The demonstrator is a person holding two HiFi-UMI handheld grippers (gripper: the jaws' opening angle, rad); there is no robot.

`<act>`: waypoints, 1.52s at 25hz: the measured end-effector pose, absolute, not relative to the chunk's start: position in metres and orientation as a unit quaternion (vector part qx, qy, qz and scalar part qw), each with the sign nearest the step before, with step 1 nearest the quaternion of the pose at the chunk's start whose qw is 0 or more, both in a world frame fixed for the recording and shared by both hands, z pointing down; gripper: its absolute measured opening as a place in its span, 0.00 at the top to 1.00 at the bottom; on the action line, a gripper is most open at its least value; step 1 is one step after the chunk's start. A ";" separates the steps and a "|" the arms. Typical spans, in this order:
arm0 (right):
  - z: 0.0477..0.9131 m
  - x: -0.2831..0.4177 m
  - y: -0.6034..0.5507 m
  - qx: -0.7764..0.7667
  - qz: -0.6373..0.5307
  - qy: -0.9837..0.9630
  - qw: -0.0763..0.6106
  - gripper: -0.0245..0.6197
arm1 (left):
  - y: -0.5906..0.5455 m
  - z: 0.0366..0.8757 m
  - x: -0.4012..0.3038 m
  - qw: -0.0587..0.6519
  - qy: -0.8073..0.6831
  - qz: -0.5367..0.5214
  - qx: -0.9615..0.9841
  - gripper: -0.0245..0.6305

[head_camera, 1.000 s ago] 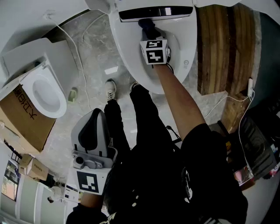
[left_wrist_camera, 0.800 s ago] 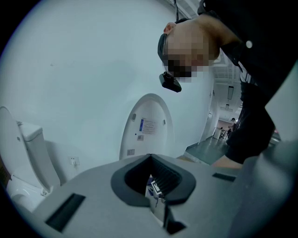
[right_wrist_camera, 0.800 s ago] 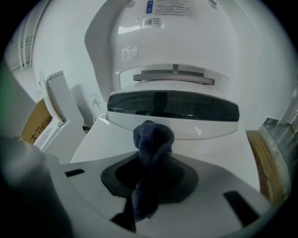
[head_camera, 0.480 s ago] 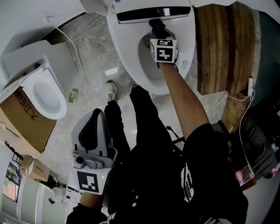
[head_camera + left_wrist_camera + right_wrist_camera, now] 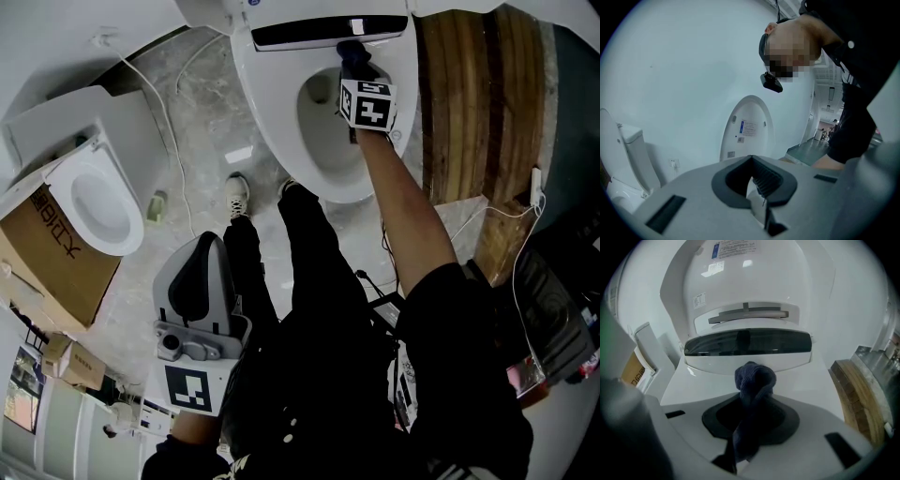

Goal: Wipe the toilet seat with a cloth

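nothing reads clearly: dark print on the cardboard box (image 5: 58,274) and labels on the toilet lid (image 5: 754,280) are illegible.

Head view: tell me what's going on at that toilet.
A person is wiping a toilet seat, one claw in each hand. The right claw is shut on a dark blue cloth, bunched at the back of the seat just below the dark panel. The left claw holds nothing, down by the person's leg, away from the toilet.

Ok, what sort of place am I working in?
Probably a bathroom-fixture showroom or storeroom rather than a home bathroom: besides the smart toilet under the cloth, a second toilet and a cardboard box stand close by.
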State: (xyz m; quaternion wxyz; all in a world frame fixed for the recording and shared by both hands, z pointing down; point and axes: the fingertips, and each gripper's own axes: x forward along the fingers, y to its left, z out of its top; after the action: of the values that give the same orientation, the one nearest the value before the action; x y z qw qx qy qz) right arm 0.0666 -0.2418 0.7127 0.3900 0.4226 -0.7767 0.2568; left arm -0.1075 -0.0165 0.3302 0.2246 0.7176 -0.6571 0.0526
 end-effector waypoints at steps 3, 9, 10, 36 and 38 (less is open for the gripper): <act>0.712 0.066 -0.241 0.414 0.258 -0.778 0.395 0.82 | -0.017 0.327 -0.107 0.221 -0.656 0.049 0.720 0.95; 0.681 0.084 -0.240 0.408 0.226 -0.799 0.380 0.83 | -0.021 0.307 -0.102 0.201 -0.647 0.032 0.735 0.95; 0.673 0.091 -0.240 0.412 0.222 -0.799 0.377 0.83 | -0.023 0.301 -0.101 0.196 -0.644 0.029 0.739 0.95; 0.323 0.230 -0.186 0.521 0.090 -0.816 0.232 0.82 | -0.029 0.125 -0.141 0.090 -0.633 -0.037 0.768 0.95; 0.295 0.243 -0.177 0.540 0.082 -0.810 0.213 0.82 | -0.026 0.115 -0.143 0.085 -0.632 -0.035 0.769 0.95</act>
State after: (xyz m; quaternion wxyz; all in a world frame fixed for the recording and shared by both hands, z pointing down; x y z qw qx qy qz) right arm 0.2427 -0.1768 0.2949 0.2132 0.5397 -0.8103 0.0823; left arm -0.1427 -0.0263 0.1153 0.0850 0.7693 -0.6323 -0.0350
